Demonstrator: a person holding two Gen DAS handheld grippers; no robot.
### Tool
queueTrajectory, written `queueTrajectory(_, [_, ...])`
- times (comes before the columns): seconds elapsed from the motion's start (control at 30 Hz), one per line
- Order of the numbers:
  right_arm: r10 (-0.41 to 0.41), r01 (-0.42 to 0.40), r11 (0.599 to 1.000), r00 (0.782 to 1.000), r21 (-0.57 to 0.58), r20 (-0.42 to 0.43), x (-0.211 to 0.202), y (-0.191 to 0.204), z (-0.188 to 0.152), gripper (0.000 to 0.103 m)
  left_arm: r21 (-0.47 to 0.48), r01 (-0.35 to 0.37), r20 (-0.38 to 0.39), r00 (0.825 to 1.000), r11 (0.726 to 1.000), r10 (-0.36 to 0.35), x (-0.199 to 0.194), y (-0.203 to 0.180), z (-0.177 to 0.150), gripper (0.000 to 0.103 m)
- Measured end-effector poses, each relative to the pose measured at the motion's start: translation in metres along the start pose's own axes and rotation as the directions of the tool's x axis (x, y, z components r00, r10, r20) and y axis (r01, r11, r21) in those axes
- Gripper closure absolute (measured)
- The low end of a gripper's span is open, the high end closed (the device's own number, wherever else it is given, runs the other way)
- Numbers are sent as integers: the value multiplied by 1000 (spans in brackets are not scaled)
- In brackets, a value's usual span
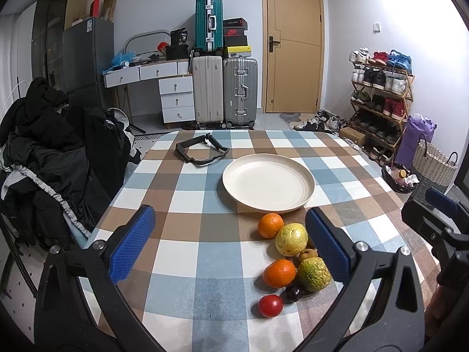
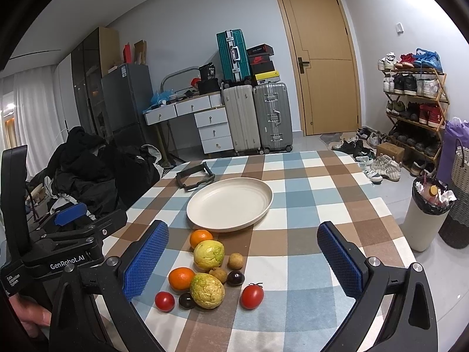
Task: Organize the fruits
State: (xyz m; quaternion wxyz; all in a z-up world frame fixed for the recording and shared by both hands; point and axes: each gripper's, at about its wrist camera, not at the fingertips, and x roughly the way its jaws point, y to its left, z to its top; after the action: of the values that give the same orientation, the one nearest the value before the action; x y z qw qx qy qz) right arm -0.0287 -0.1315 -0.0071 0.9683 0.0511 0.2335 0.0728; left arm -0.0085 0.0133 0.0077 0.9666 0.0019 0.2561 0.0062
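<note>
A cream plate (image 1: 268, 186) (image 2: 230, 206) lies bare on the checked tablecloth. Just in front of it sits a cluster of fruit: two oranges (image 2: 201, 238) (image 2: 181, 278), two yellow-green guavas (image 2: 208, 254) (image 2: 207, 291), two red tomatoes (image 2: 164, 301) (image 2: 251, 295), two dark plums (image 2: 235, 278) and small brown fruits (image 2: 235, 261). My left gripper (image 1: 231, 243) hovers open over the table, the fruit near its right finger. My right gripper (image 2: 244, 264) is open too, with the fruit between its fingers and toward the left one. Neither holds anything.
A black plastic frame (image 1: 202, 151) lies beyond the plate near the far table edge. A chair piled with dark coats (image 1: 58, 152) stands left of the table. A bin (image 2: 425, 214) and a wicker basket (image 2: 460, 193) stand on the floor at right.
</note>
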Motion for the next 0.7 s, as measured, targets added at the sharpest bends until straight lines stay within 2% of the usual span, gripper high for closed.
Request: queueTrajectory(0.7, [7, -7, 1000, 1000, 0, -5, 1, 3, 0, 0, 12, -14, 3, 1000, 1000, 14, -4, -2, 8, 1])
